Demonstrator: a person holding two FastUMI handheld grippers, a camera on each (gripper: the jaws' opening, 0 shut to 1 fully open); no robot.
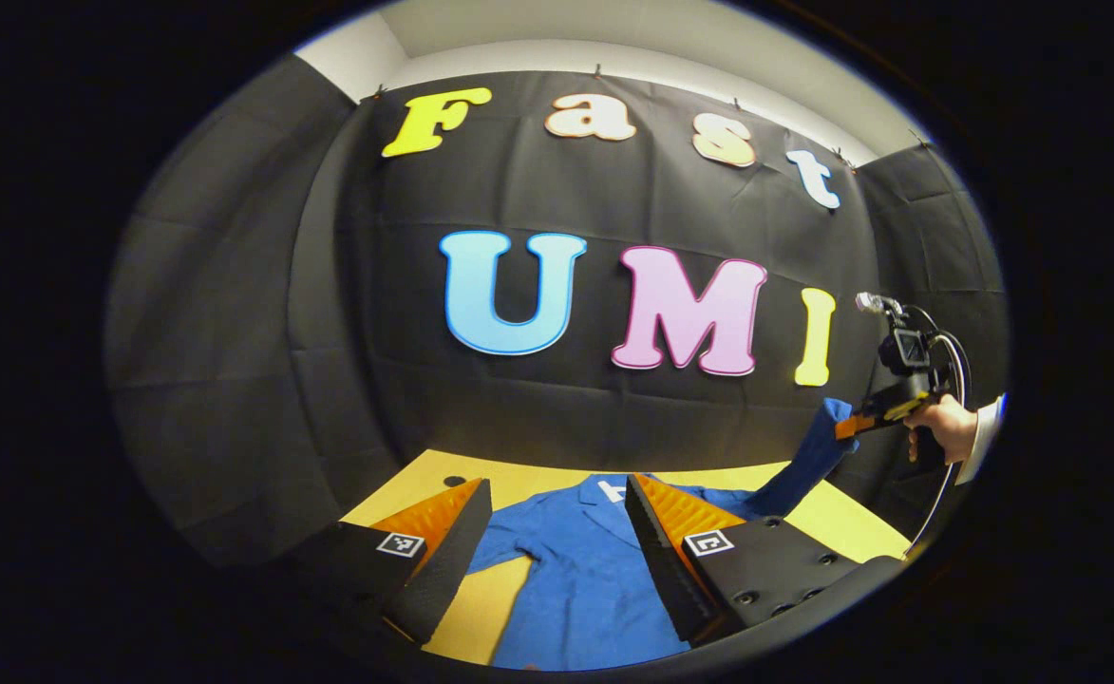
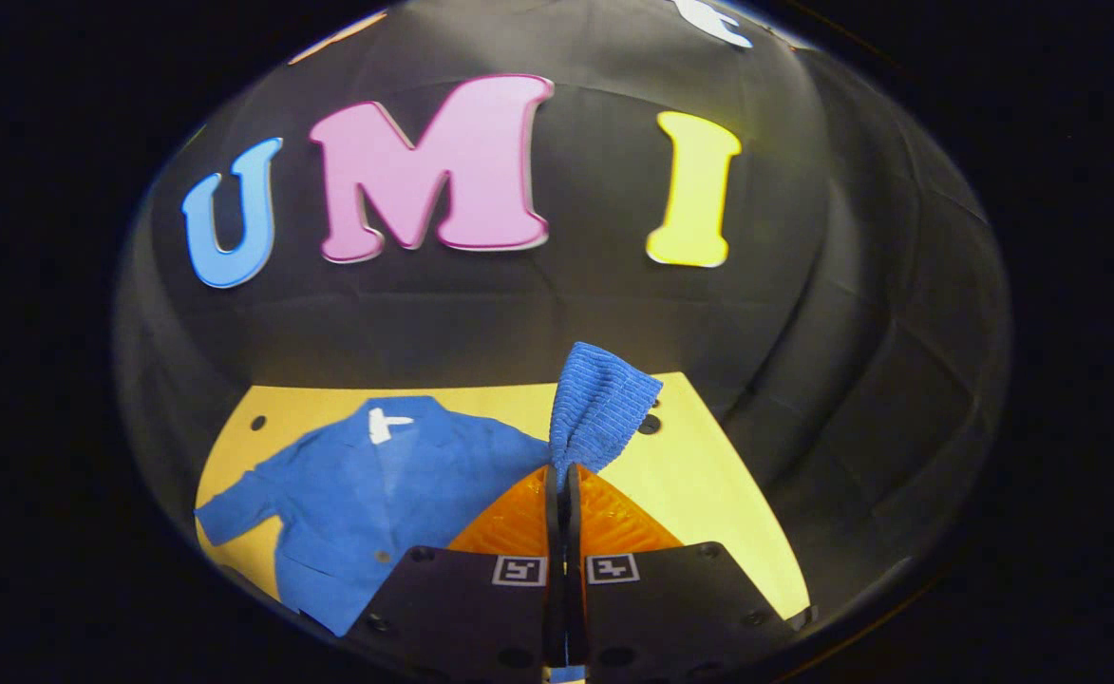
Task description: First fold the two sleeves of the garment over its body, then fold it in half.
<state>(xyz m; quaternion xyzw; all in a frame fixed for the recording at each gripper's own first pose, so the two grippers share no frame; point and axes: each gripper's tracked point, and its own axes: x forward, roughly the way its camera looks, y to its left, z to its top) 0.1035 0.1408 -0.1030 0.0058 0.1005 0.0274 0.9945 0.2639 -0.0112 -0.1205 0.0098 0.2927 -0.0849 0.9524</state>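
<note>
Black cloth wall (image 1: 234,361) closes the booth behind and to both sides of you. Below it, the flat yellow tabletop (image 2: 708,494) carries small dark round holes, one (image 2: 650,424) just beside the raised cuff.

The blue corduroy jacket (image 2: 376,503) lies flat on that tabletop, front up, collar toward the wall, white neck tag (image 2: 384,424) showing. Its far sleeve (image 2: 234,508) is spread outward on the table.

The other sleeve (image 1: 799,470) is lifted off the table, running up from the shoulder to your right gripper (image 1: 851,426). In the right gripper view its fingers are pressed together on the ribbed cuff (image 2: 604,404), which fans out above the tips and blocks part of the table behind.

Your left gripper (image 1: 557,532) hovers over the jacket body, jaws spread wide, nothing between them; its right finger (image 1: 666,541) hides part of the jacket's chest.

A hand (image 1: 941,429) with a white cuff holds the right gripper's handle.
</note>
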